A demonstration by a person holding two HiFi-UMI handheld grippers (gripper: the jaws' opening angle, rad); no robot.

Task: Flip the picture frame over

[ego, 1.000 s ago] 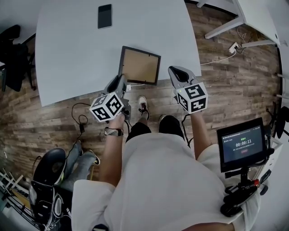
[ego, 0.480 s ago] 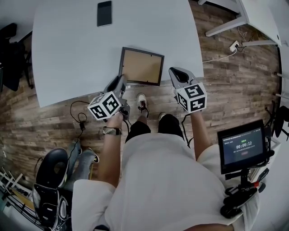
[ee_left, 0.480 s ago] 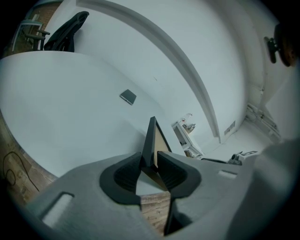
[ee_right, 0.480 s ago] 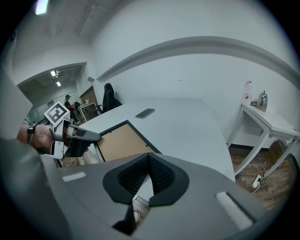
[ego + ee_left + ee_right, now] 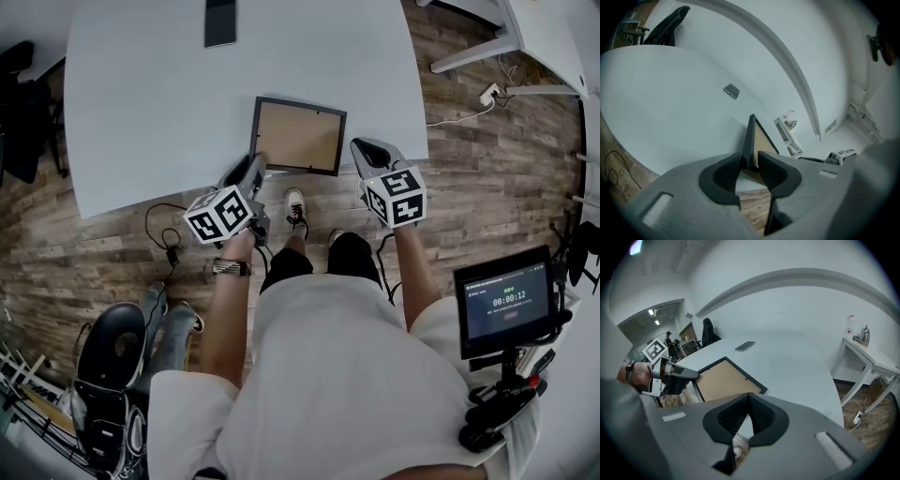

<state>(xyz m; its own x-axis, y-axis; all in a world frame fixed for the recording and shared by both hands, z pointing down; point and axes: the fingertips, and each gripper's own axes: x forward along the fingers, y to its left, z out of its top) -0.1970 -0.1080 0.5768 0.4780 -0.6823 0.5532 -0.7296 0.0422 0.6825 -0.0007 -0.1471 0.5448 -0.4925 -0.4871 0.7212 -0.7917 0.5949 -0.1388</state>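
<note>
Head view: black-rimmed picture frame with brown backing (image 5: 298, 137) lies flat, unflipped; my left gripper (image 5: 750, 161), jaws just now opening, straddles its corner ungripped, right gripper (image 5: 749, 399) closed empty.

head view: steeply down from above | both gripper views: close, low across table (image 5: 670, 93) — all share picture frame (image 5: 298, 136)

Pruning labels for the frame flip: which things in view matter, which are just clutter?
In the job: picture frame, backing side up; the table it lies on.
Lying about: phone on the table, timer screen, white power strip on the floor.
</note>
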